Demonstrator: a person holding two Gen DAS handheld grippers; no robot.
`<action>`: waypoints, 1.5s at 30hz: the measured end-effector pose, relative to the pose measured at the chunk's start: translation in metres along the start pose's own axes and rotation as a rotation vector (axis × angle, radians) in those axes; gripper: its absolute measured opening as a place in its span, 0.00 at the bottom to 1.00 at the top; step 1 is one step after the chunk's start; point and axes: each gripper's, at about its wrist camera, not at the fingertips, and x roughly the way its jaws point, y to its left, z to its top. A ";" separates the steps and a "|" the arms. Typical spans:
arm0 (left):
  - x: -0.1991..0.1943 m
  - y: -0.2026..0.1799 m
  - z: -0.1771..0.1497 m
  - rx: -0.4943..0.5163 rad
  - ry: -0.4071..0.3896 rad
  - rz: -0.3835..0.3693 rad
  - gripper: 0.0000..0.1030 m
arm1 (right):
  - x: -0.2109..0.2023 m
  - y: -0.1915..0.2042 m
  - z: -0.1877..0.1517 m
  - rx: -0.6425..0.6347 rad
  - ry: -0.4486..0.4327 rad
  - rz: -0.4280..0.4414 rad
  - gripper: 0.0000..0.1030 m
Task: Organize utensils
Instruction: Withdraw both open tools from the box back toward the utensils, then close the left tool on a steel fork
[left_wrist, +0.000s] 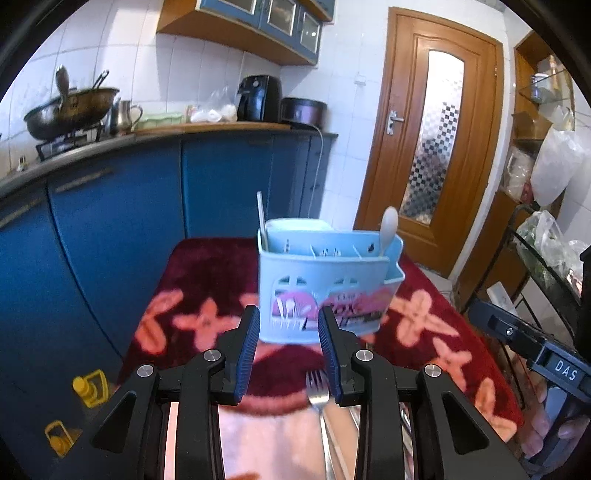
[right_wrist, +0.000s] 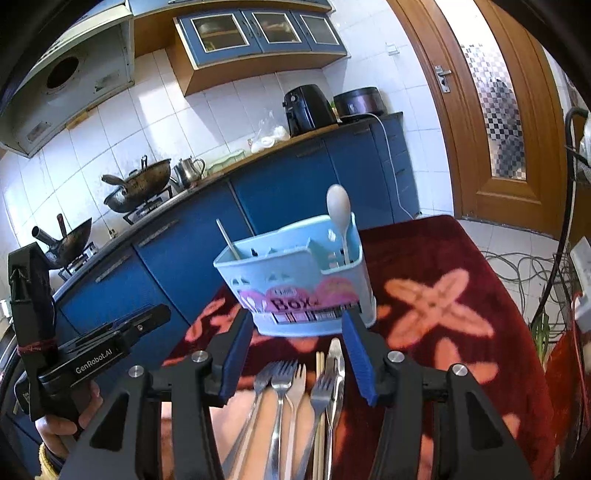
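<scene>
A light blue utensil box (left_wrist: 325, 288) (right_wrist: 295, 277) stands on a table with a dark red flowered cloth (left_wrist: 195, 266) (right_wrist: 443, 258). A white spoon (left_wrist: 389, 225) (right_wrist: 338, 206) stands upright in its right end and a thin pale stick (left_wrist: 261, 218) (right_wrist: 227, 236) in its left end. My left gripper (left_wrist: 289, 314) is open just short of the box, with a fork (left_wrist: 317, 387) lying on the cloth below its right finger. My right gripper (right_wrist: 297, 321) is open above several forks (right_wrist: 282, 373), chopsticks (right_wrist: 320, 363) and a metal utensil (right_wrist: 336, 354) lying side by side, untouched.
Blue cabinets (left_wrist: 110, 221) with a counter run close behind the table, carrying woks (right_wrist: 140, 184), a kettle (right_wrist: 188, 170) and an air fryer (right_wrist: 306, 107). A wooden door (left_wrist: 436, 147) and a wire rack with bags (left_wrist: 546, 236) are on the right. Yellow bottles (left_wrist: 90, 387) stand on the floor at left. A hand (right_wrist: 66, 424) holds the left gripper's handle.
</scene>
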 end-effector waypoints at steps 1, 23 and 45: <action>0.001 0.001 -0.004 -0.005 0.011 -0.003 0.32 | 0.000 -0.002 -0.004 0.006 0.006 -0.004 0.52; 0.065 -0.004 -0.065 -0.013 0.219 -0.069 0.32 | 0.037 -0.037 -0.065 0.064 0.164 -0.078 0.53; 0.115 -0.011 -0.080 -0.039 0.323 -0.119 0.32 | 0.057 -0.056 -0.082 0.090 0.210 -0.103 0.54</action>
